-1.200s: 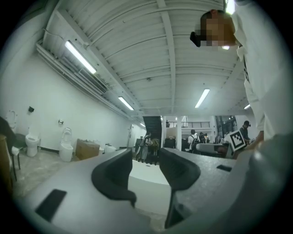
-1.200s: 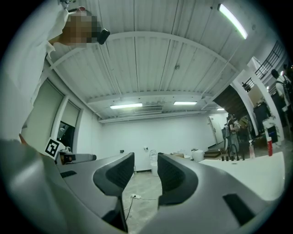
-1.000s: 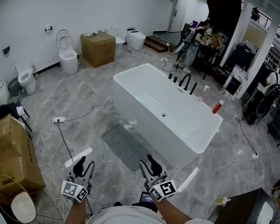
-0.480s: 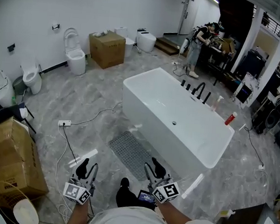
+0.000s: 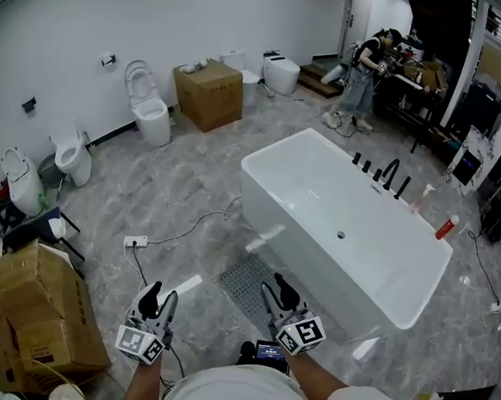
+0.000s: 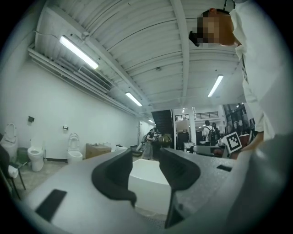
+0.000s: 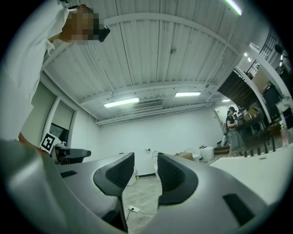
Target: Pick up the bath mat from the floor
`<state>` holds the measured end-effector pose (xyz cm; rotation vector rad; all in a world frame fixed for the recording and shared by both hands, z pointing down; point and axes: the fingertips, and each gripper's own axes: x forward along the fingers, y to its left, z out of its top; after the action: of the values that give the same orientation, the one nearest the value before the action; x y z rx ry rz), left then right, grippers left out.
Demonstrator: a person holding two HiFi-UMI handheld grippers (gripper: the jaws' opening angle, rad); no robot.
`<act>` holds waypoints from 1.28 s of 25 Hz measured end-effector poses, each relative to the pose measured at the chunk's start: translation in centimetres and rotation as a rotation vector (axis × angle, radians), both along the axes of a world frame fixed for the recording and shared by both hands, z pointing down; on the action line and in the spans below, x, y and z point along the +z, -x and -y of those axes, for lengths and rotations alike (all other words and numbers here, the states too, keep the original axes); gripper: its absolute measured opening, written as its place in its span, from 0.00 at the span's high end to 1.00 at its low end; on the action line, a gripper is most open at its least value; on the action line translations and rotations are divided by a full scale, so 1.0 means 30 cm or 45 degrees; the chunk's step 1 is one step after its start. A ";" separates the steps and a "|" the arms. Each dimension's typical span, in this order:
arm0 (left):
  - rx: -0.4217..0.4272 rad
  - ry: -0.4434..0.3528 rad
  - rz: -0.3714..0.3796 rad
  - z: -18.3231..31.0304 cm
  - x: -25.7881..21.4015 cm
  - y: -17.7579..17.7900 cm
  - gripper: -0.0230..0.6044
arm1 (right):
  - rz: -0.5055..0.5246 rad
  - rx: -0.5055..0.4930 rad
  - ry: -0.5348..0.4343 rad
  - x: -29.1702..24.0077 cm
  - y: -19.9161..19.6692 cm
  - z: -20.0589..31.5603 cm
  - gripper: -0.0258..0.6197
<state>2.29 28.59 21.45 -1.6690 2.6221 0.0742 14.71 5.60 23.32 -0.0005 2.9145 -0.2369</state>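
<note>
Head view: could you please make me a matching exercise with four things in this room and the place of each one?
Things:
1 bath mat
2 red bottle
3 power strip
4 bathtub

Places:
A standing on the bathtub's rim
B in the middle of the room
C on the floor, joined to a white cable
D on the floor, close beside the bathtub's long side

Pairs: 1-D, 2-A, 3-C, 4-B

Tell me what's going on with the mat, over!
Left gripper, right gripper open, empty. Bath mat flat on floor beside bathtub, untouched. Nothing on it.
</note>
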 end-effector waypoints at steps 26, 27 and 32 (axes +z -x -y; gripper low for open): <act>0.886 -0.008 -0.221 1.044 0.162 0.838 0.67 | -0.181 0.982 0.074 0.099 0.253 0.518 0.69; 0.933 -0.010 -0.226 1.078 0.152 0.864 0.67 | -0.185 1.026 0.083 0.092 0.272 0.511 0.69; 1.086 -0.019 -0.263 1.140 0.149 0.982 0.67 | -0.249 1.156 0.093 0.088 0.370 0.439 0.69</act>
<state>-27.15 -5.62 25.92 -2.7466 1.7938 0.2909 3.60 -7.58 25.96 -1.3654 2.7368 -0.1824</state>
